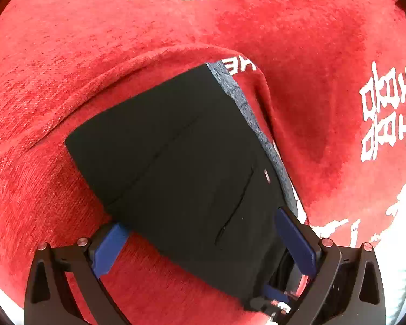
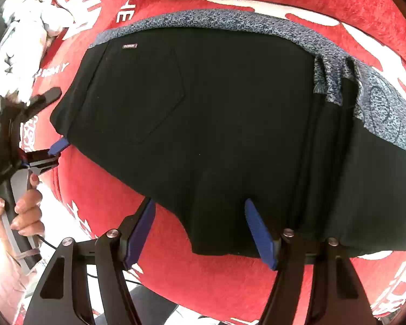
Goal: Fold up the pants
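Left wrist view first: the black pants (image 1: 181, 168) lie folded into a compact block in the middle of the frame, on a red cloth (image 1: 67, 54) with white lettering. A strip of blue-grey speckled fabric (image 1: 246, 103) peeks out along the block's edge toward two o'clock. The left gripper (image 1: 205, 246) has its blue pads spread wide, one at seven o'clock beside the block's lower corner, one at four o'clock against its side, with the near corner of the pants lying between them. Nothing is pinched here.

Over to the right wrist view: the pants (image 2: 203, 113) fill the centre, back pocket showing toward ten o'clock with a small label above it. The speckled fabric (image 2: 379, 108) runs along the top edge and down toward three o'clock. The right gripper (image 2: 200, 233) is parted too, blue pads at seven and five o'clock, the lower hem of the pants sitting in the gap, ungripped. At nine o'clock the left gripper (image 2: 54, 138) shows with a blue tip touching the pants' corner, and a hand (image 2: 27, 211) holding its handle.
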